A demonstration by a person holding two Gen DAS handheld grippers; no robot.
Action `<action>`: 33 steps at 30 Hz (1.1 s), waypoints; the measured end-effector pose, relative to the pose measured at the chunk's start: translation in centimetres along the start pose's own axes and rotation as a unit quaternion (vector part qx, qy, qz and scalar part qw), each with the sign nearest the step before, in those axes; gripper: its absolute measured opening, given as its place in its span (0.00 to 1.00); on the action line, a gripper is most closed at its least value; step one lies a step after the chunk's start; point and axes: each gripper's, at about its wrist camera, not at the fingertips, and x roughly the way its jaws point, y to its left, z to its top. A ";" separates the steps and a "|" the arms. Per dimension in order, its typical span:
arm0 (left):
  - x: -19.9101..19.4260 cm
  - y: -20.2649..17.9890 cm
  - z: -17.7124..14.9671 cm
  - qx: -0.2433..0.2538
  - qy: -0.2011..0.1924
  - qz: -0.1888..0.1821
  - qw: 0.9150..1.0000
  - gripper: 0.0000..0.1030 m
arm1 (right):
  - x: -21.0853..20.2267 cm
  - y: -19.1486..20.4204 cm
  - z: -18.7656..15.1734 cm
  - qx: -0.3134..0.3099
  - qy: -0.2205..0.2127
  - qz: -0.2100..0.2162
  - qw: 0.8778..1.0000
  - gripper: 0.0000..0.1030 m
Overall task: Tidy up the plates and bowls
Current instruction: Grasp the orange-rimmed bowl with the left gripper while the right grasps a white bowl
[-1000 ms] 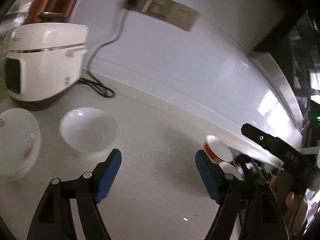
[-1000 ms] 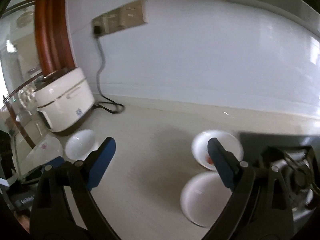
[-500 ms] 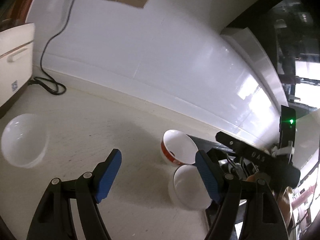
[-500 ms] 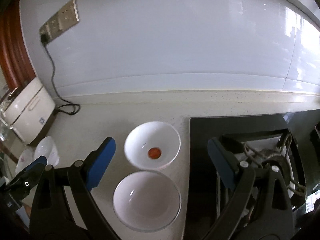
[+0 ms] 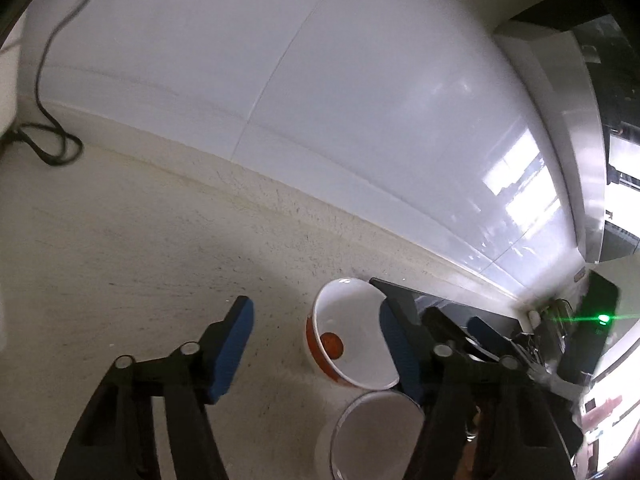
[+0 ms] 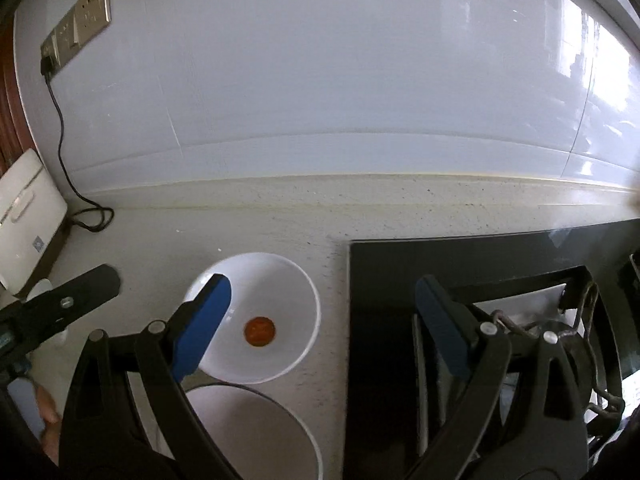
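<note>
Dim, soft, fisheye-warped; window glare on the wall [image 6: 592,80]

Both the left gripper [image 5: 316,344] and the right gripper [image 6: 322,316] hover, jaws spread wide, gripping nothing.

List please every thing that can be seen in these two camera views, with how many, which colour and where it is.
Bowl with red outside, white inside and a red mark at its bottom: one, on the pale counter beside the hob.
Plain white bowl: one, on the counter just in front of the red-marked bowl.
Pale speckled stone counter: one, along the wall.
Black glass gas hob: one, right part of the counter.
White rice cooker: one, far left, partly cut off.
Black power cable: one, from the wall socket plate down to the cooker.
White glossy wall: behind the counter.
Left gripper: black with blue pads, open, above the counter.
Right gripper: black with blue pads, open, above the bowls and hob edge.
</note>
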 end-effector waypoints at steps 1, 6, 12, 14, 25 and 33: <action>0.6 0.2 -0.2 0.003 0.001 -0.004 1.000 0.56 | 0.0 -0.1 -0.1 0.001 -0.003 -0.002 1.000 0.92; 2.7 0.5 -0.9 0.009 0.019 -0.027 0.999 0.56 | 0.9 -0.4 -0.5 -0.001 0.006 -0.020 1.000 0.92; 4.2 1.0 -1.4 -0.006 0.052 -0.025 0.998 0.56 | 2.3 -0.6 -0.8 0.000 0.030 -0.017 0.999 0.92; 4.6 0.9 -1.8 -0.007 0.064 -0.034 0.997 0.56 | 2.7 -0.6 -1.0 0.003 0.037 -0.007 0.999 0.92; 6.6 0.2 -2.2 -0.013 0.091 -0.044 0.995 0.35 | 4.3 0.0 -2.1 -0.006 0.082 0.024 0.996 0.48; 7.3 -0.2 -2.6 -0.004 0.094 -0.041 0.995 0.29 | 5.2 0.4 -2.7 -0.009 0.099 0.061 0.993 0.25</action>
